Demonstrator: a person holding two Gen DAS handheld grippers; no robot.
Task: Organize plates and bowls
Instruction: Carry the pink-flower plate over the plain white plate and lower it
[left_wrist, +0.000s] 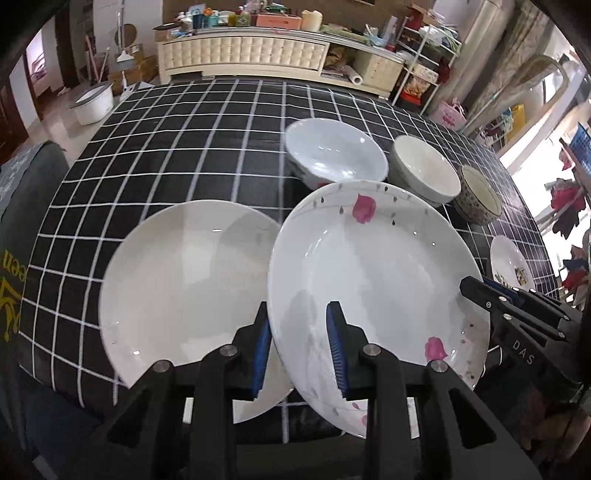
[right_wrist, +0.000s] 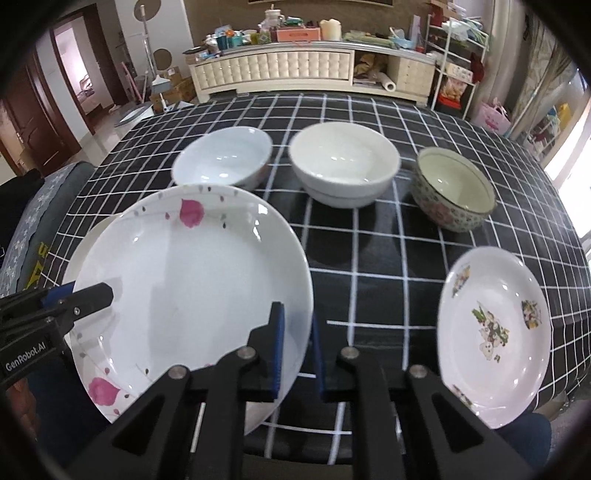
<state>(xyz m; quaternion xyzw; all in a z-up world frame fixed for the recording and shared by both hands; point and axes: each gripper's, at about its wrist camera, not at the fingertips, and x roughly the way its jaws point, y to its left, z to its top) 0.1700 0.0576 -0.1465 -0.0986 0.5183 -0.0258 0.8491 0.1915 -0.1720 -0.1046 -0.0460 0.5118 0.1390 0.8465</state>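
Both grippers, left and right, are clamped on opposite rim edges of pink-flowered plate, held tilted above plain white plate.

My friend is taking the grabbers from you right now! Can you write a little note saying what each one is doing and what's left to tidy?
Left gripper: shut on the left rim of the pink-flower plate.
Right gripper: shut on the same plate's right rim. The plate is tilted, partly over the plain white plate to its left.
Still separate on the checked tablecloth: bluish-white bowl, cream bowl, patterned bowl, and the small picture plate at the right.
Done: nothing stacked yet.
Left: probably set the flower plate on the plain one, add the small plate, nest the bowls.
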